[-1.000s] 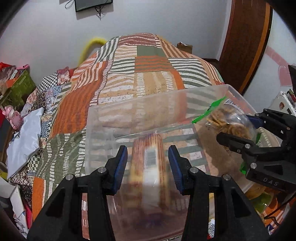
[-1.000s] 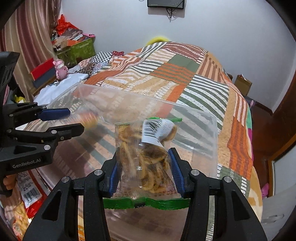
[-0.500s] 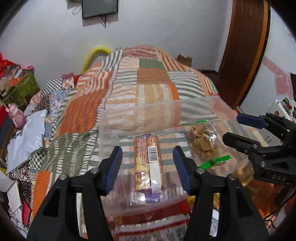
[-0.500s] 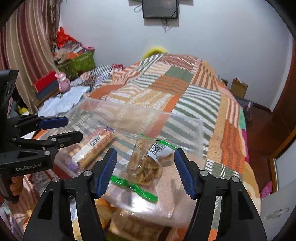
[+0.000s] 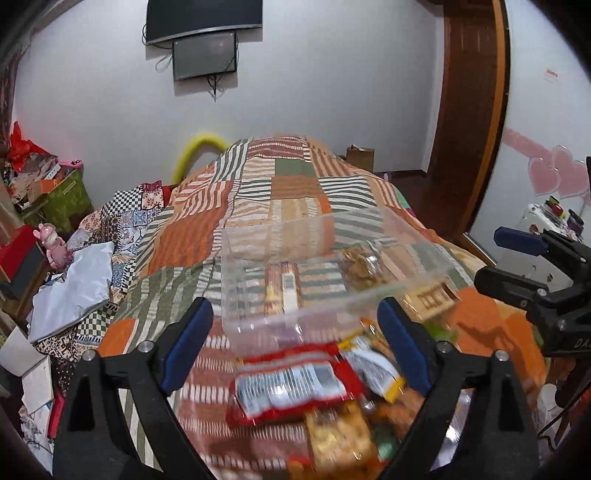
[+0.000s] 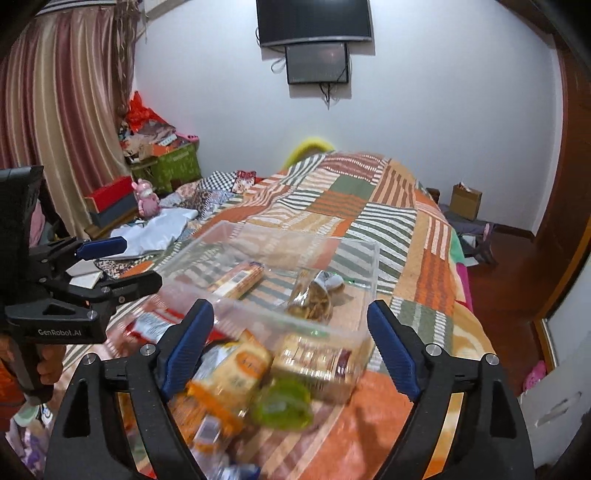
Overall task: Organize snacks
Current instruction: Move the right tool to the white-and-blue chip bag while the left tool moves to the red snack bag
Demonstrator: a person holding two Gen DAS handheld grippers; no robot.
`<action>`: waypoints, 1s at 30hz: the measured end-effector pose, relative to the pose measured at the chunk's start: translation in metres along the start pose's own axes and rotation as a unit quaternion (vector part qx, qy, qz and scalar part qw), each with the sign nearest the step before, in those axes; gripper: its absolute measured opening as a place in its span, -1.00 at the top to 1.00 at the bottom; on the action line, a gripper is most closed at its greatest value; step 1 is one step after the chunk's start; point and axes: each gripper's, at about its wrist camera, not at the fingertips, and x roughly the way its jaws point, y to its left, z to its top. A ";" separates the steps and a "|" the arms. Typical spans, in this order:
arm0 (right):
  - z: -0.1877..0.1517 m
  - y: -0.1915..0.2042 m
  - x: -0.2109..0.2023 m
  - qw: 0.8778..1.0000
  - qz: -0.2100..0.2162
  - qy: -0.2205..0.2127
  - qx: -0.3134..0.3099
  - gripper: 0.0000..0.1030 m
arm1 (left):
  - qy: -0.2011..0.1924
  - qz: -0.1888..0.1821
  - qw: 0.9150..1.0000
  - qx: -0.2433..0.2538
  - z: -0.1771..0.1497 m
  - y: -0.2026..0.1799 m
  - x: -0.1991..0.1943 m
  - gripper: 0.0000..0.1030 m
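Observation:
A clear plastic bin [image 5: 236, 258] [image 6: 369, 266] stands on the bed. Inside it lie a long biscuit pack [image 5: 282, 288] [image 6: 240, 282] and a clear bag of fried snacks [image 5: 364, 267] [image 6: 316, 295]. My left gripper [image 5: 293, 314] [image 6: 142, 262] hangs above and short of the bin's near wall, jaws opening, nothing pressed between the pads. My right gripper [image 6: 288, 314] [image 5: 489, 256] hangs beside it, jaws likewise opening and holding nothing. Below both lies a blurred heap of loose packets, among them a red one [image 5: 291, 384], an orange-yellow one [image 6: 236, 373] and a boxed pack [image 6: 314, 362].
A striped patchwork bedspread [image 5: 280, 184] covers the bed. To the left lie a grey-white bag [image 5: 74, 280], a pink toy [image 5: 51, 243] and a green box [image 6: 177, 166]. A screen [image 6: 314, 22] hangs on the far wall, with a wooden door [image 5: 469, 110] at right.
Both grippers opened and let go: the biscuit pack and the snack bag now lie in the bin. Both pulled back and up, bringing the heap of loose packets into view.

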 end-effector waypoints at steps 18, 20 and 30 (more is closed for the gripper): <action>-0.087 0.021 -0.028 0.999 0.002 0.030 0.031 -0.65 | 0.050 -0.005 0.998 -0.042 -0.099 -0.003 -0.038 -0.85; -0.095 0.022 -0.024 0.998 0.004 0.042 0.035 -0.65 | 0.058 -0.004 0.997 -0.042 -0.111 -0.004 -0.037 -0.85; -0.120 0.023 -0.001 0.994 0.025 0.081 0.063 -0.65 | 0.085 -0.019 0.995 -0.051 -0.144 -0.010 -0.027 -0.85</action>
